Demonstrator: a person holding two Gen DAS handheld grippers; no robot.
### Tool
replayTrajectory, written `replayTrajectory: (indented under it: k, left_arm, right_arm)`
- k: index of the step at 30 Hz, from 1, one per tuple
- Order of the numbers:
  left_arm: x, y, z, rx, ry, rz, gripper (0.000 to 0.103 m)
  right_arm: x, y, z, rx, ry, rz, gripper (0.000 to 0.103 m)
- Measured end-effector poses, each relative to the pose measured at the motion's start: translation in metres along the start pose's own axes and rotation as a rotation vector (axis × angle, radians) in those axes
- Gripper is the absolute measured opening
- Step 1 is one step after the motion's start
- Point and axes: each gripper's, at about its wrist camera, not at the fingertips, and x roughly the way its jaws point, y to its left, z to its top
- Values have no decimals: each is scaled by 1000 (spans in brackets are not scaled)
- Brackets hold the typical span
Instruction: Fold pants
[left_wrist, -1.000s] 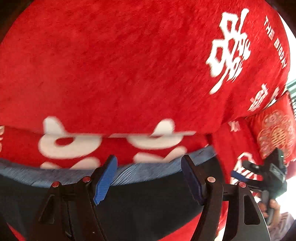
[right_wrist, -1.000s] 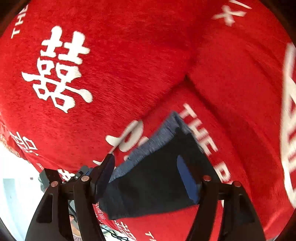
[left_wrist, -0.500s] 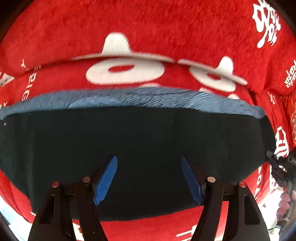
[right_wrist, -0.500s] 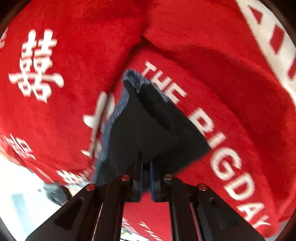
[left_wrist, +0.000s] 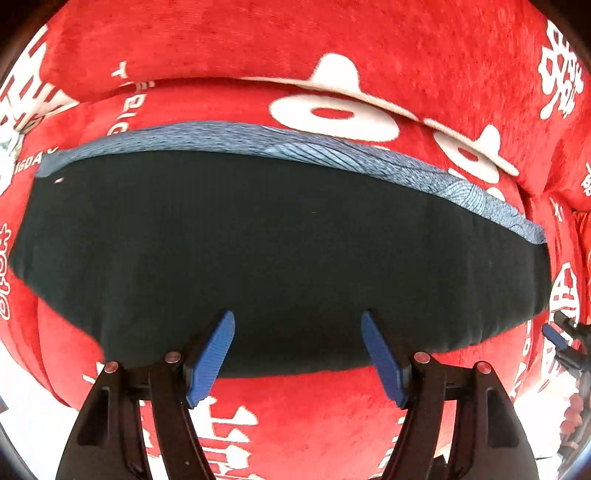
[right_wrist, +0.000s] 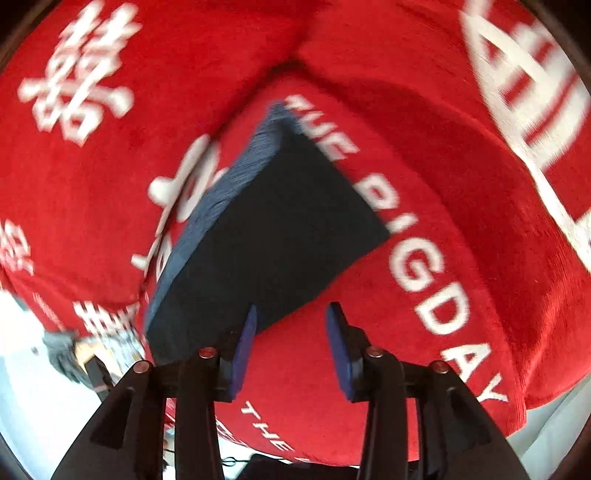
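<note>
I see the pants (left_wrist: 280, 254) lying as a compact dark rectangle on the seat of a red sofa cover (left_wrist: 303, 417) printed with white characters and English lettering. A blue-grey ribbed waistband (left_wrist: 332, 151) runs along the far edge of the bundle, toward the backrest cushion (left_wrist: 258, 40), while the near edge stops a little short of the seat's front edge. In the right wrist view the same bundle (right_wrist: 266, 236) shows as a flat slab with straight sides and square corners, one corner reaching toward the crease where seat meets backrest.

My left gripper (left_wrist: 297, 349) hangs above the near edge of the pants with its blue pads standing wide and nothing pinched between them. My right gripper (right_wrist: 290, 345) sits at the bundle's near corner; its jaws are opening, and I see only red cover between the pads, the cloth lying just beside the left-hand pad. The picture there is blurred, so I cannot swear to the contact.

I judge the folding to be nearly or wholly done: the legs look doubled up under one even panel, no loose leg trails out. What may remain is a last halving or simply a tidy and withdrawal.
</note>
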Motion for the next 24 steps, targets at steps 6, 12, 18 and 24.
replayTrajectory:
  k: [6,12,18,24]
  left_arm:
    - [-16,59,3,-34,-29,-34,73]
    - [-26,158,8,-76,-69,-64,73]
    - [-38,284,24,-133,-132,-31,73]
    - [-20,394,38,-156,-158,-38,73]
  right_arm:
    - [35,99,-11,-241,61,4,63]
    - [123,235,-55,-559,191,-10,65]
    - [235,389,-113,-829,327,33,65]
    - [375,528,-164,-1116,494,15,65]
